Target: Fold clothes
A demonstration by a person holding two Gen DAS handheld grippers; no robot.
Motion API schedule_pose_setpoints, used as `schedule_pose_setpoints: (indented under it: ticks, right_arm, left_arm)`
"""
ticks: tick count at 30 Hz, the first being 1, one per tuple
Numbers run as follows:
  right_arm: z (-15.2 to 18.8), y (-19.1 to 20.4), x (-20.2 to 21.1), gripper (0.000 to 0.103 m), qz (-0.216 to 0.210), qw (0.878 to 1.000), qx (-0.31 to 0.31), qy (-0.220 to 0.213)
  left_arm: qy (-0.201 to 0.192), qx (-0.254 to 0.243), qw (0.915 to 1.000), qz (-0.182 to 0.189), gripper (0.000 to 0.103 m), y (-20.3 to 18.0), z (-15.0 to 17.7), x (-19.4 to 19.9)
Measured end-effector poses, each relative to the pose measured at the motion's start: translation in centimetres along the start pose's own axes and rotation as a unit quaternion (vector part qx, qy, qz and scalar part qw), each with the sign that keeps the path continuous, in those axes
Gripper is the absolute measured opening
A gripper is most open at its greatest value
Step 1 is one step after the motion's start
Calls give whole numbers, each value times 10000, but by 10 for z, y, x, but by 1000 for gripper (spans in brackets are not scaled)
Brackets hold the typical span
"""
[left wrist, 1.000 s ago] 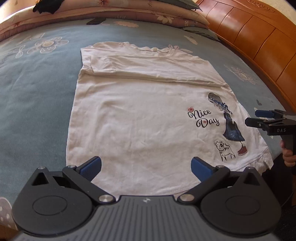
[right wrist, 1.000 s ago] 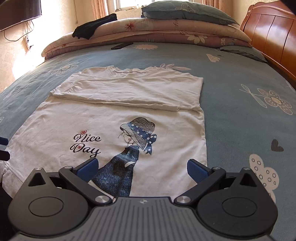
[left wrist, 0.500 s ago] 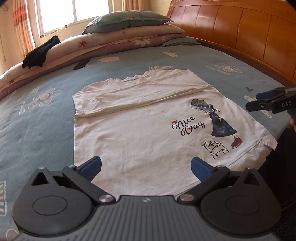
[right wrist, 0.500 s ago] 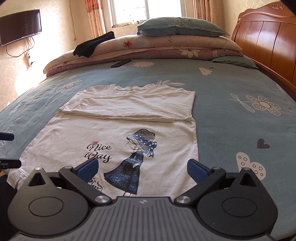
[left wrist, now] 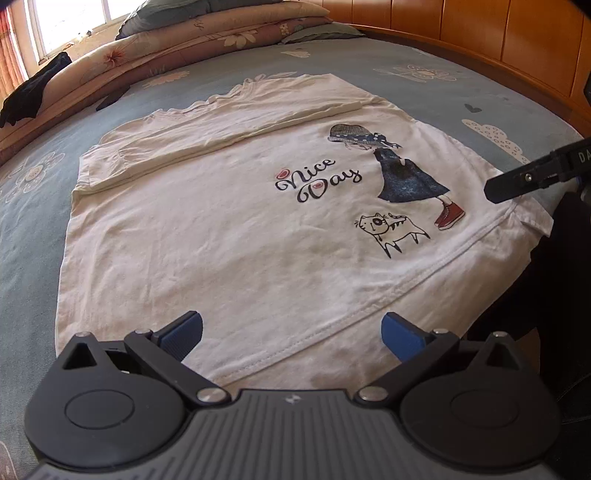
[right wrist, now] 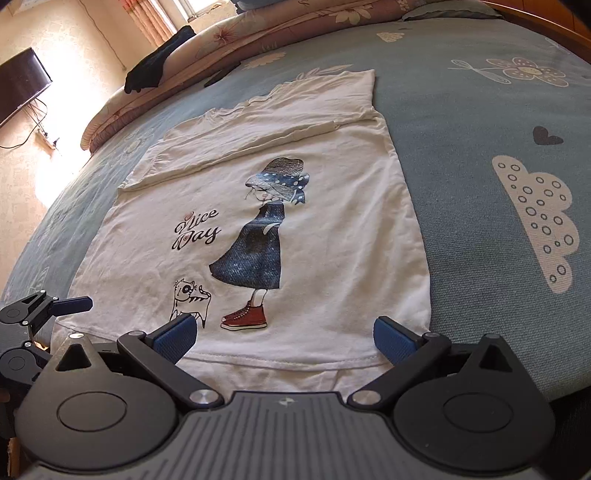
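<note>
T-shirt (left wrist: 229, 236) lies flat (sleeves folded in); both tongs (left wrist: 291, 330) (right wrist: 282, 334) gape above its hem.

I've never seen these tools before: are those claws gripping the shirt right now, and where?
Nothing is held. The left gripper and the right gripper are both open, poised near the shirt's bottom hem.

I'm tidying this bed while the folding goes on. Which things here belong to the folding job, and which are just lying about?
Part of the job:
- white printed "Nice Day" T-shirt, spread flat, sleeves folded in
- left gripper, open
- right gripper, open

Just lying about:
- dark garment on the stacked floral quilts
- grey-green pillow
- small dark flat object on the blue floral bedspread
</note>
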State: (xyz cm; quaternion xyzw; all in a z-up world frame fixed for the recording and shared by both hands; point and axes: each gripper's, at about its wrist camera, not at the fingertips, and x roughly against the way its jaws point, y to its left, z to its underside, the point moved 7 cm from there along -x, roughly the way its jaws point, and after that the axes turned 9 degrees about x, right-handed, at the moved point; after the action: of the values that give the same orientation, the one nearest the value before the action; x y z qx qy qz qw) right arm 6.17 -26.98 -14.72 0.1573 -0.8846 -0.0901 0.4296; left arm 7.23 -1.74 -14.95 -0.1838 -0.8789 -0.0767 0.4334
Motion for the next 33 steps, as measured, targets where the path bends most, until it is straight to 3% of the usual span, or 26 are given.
schedule_pose_setpoints:
  ticks: [4, 13, 16, 23, 27, 33]
  right_arm:
    - [1, -2, -2, 103, -45, 9999, -95, -66]
    - [2, -5, -1, 103, -117, 9995, -223, -211]
    - [3, -2, -2, 103, -30, 9998, 28, -176]
    - [4, 9, -4, 103, 503, 9968, 610, 76]
    - [-12, 4, 14, 103, 716, 9940, 810, -154]
    - [-51, 8, 42, 103, 1372, 9700, 1963, -422]
  left_arm:
    - [100, 384, 9988, 288, 102, 13, 6, -4]
    - [407, 301, 9986, 164, 103, 13, 5, -5]
    - [468, 344, 9983, 108, 103, 13, 5, -4]
    - [306, -21, 9983, -498, 102, 22, -5, 22]
    - [301, -284, 9977, -530, 102, 27, -2, 28]
    - [352, -681, 9959, -484, 102, 31, 6, 30]
